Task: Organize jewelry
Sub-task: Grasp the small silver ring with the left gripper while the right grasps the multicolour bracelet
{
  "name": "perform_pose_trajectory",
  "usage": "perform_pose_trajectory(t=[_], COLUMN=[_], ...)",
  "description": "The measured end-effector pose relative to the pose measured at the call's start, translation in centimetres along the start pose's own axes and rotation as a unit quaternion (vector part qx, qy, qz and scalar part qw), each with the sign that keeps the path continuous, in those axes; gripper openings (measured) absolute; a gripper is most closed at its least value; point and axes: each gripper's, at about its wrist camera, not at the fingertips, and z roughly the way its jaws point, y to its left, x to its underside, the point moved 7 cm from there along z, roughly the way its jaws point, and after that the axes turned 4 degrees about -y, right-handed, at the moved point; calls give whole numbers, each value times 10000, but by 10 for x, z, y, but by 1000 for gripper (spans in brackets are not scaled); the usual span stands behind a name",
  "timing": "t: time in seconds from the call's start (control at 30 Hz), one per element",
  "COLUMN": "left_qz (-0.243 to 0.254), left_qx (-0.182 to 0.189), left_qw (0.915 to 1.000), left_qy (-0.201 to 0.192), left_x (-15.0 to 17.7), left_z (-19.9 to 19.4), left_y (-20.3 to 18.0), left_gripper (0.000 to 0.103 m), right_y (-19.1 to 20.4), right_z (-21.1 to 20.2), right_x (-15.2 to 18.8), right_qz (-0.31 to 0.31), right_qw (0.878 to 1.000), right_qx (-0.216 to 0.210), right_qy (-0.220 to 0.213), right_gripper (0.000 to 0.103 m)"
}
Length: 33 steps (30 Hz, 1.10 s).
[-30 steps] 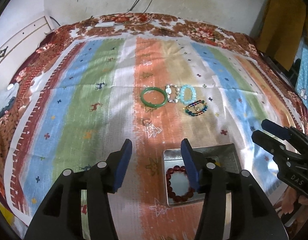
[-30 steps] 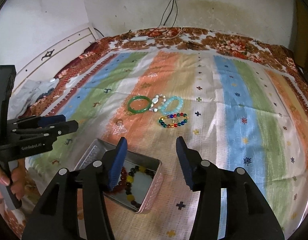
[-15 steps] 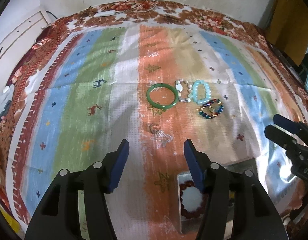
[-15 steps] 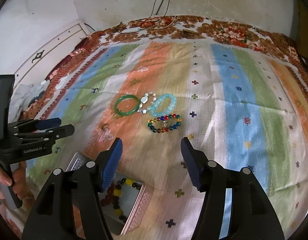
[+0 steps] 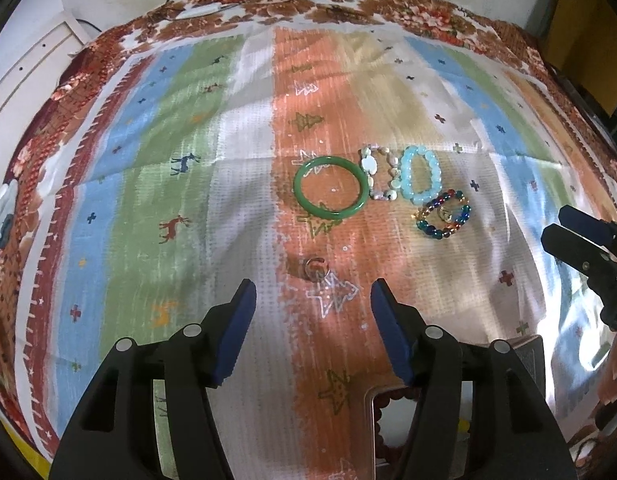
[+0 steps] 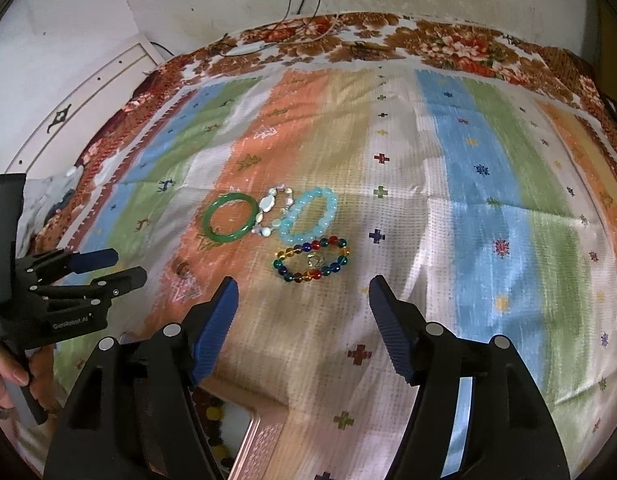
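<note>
The small ring (image 5: 315, 269) lies alone on the orange stripe of the cloth (image 5: 148, 208), just beyond your left gripper (image 5: 310, 300) and nearly centred in its gap, so it looks like the left hand's pick. Farther off sit the green bangle (image 5: 329, 188), the pearl bracelet (image 5: 378, 178) touching its right side, the pale blue bead bracelet (image 5: 422, 178) next to that, and the multicoloured bead bracelet (image 6: 311, 259) just nearer, straight ahead of your right gripper (image 6: 302, 300). The tin tray (image 6: 264, 432), already holding beaded bracelets, is at the near edge between your hands.

Both sets of jaws are opening with nothing between them. For the ring, come down steeply so the pads straddle it and meet the cloth lightly before you close; a thin ring will probably slip if pinched high. For the multicoloured strand, straddle one side of the loop rather than its whole width, and close on the beads only, keeping clear of the pale blue bracelet beside it.
</note>
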Motion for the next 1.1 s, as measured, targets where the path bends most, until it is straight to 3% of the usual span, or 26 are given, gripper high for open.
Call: perform_pose_trajectory(t=[1.1], left_qz=[22], left_qx=[12], left_qw=[9972], left_qy=[743], left_x=[-6], left_z=[67], left_y=[10], left_gripper=[60], right_y=[-35], right_z=[90], right_x=[-6], right_qz=[339], right_qw=[9966], right_qx=[272], right_qy=[698], right_gripper=[68])
